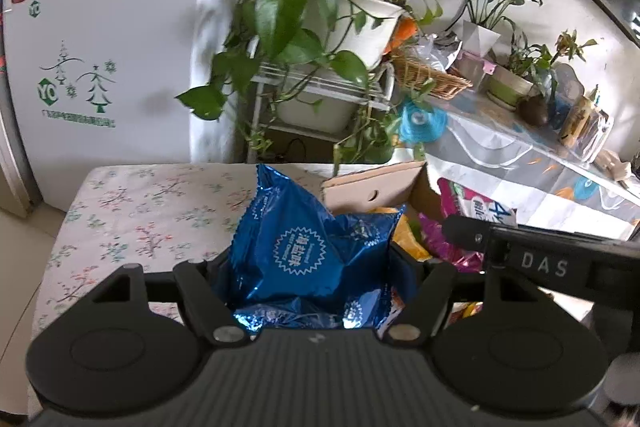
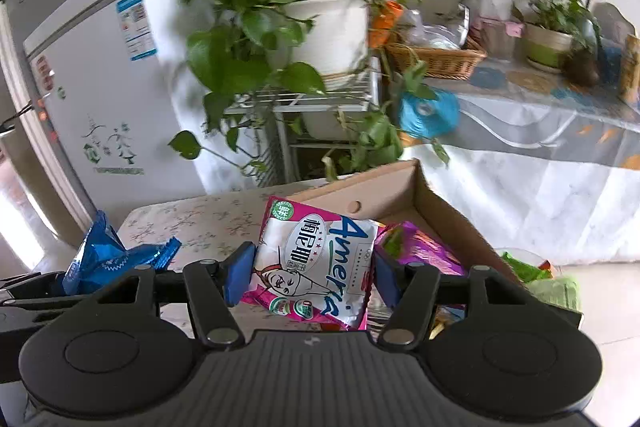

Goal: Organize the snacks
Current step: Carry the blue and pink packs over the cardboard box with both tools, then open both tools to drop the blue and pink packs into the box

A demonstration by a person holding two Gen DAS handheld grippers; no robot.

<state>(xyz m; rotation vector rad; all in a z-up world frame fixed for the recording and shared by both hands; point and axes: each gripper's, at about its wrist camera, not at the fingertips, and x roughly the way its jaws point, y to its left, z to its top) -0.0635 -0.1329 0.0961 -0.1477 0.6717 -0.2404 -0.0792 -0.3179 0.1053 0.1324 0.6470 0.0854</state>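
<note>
The left tool (image 1: 316, 267) is clamped on a blue foil snack bag (image 1: 298, 247); the right tool (image 2: 314, 277) is clamped on a white-and-pink snack packet (image 2: 316, 263). Both hang above the floral tabletop (image 1: 132, 211), the cardboard box (image 2: 404, 195) at one o'clock. Keep each grip firm but gentle and carry the bags level, well apart from each other.

Crinkled, glossy foil on the blue snack packet (image 1: 298, 255); matt brown cardboard box (image 2: 404, 189); floral cloth over the worktop (image 1: 152, 203); woven wicker basket (image 2: 440, 61).
</note>
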